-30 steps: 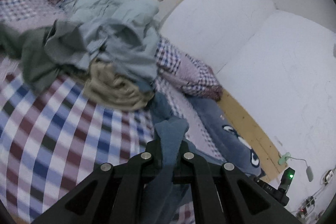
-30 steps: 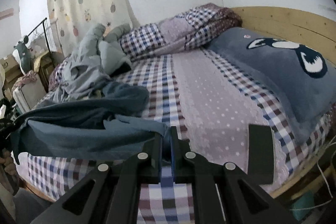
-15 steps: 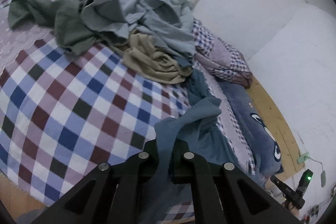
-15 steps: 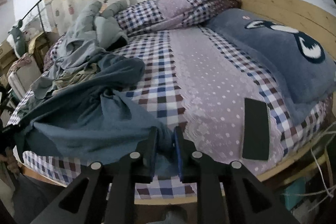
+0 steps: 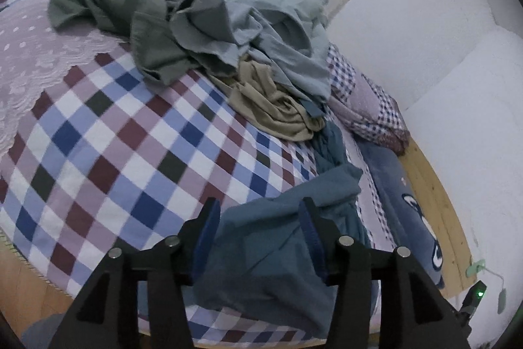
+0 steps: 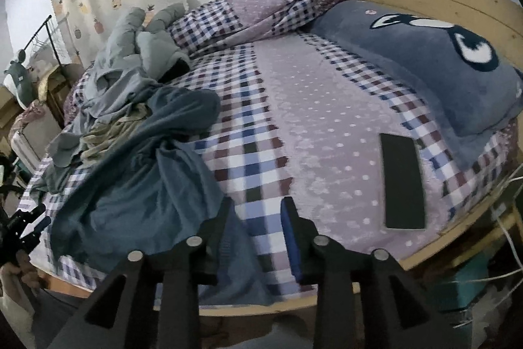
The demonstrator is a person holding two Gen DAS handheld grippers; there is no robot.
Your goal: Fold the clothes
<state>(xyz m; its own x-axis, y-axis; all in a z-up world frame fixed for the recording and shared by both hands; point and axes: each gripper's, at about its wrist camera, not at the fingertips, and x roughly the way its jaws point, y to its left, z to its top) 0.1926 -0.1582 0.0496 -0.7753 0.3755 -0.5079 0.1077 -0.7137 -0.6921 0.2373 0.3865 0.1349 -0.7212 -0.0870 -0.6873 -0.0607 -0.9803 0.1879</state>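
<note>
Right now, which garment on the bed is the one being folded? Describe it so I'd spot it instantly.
On the checked bedspread, look to the near edge, in front of the heap of clothes. The teal-blue garment lies there, rumpled, darker and bluer than the pale grey and khaki pieces behind it.

A shirt (image 6: 137,185) lay spread at the near edge of the bed (image 6: 327,107), left of a phone (image 6: 403,182). Behind the shirt sat a heap of clothes (image 5: 242,31). A pillow (image 6: 425,61) lay at the right, with a folded quilt (image 6: 261,12) behind it by the wall.
</note>
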